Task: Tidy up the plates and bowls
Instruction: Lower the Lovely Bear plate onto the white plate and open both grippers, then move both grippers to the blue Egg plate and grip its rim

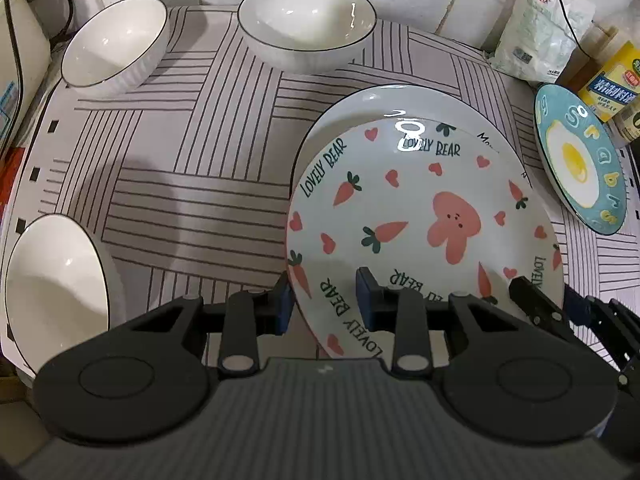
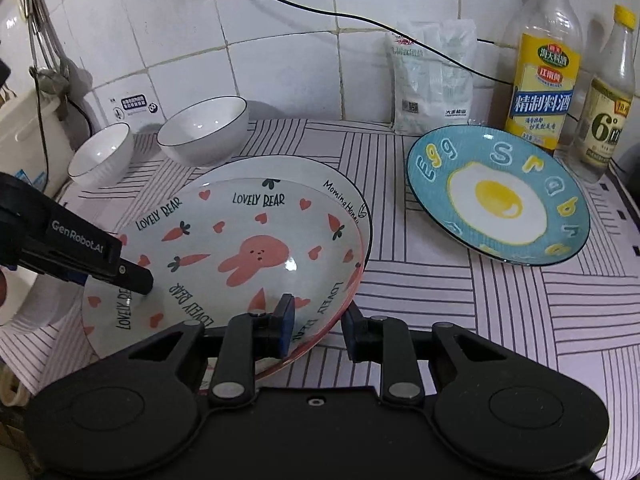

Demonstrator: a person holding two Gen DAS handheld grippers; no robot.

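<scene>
Both grippers straddle the near rim of the bunny plate (image 2: pixel 240 256); neither pair of pads clearly bears on it.

Left gripper (image 1: pixel 322 300): jaws part-open, one finger outside the rim, one over the plate face. Right gripper (image 2: pixel 318 322): same stance at the rim's right side. Bunny plate rests tilted in a larger white plate (image 1: pixel 360 100). Egg plate (image 2: pixel 498 196) lies right, nearer the right gripper. Three bowls (image 1: pixel 306 24) sit left and back on the striped mat (image 1: pixel 192 184); bottles (image 2: pixel 542 60) crowd the wall.
</scene>
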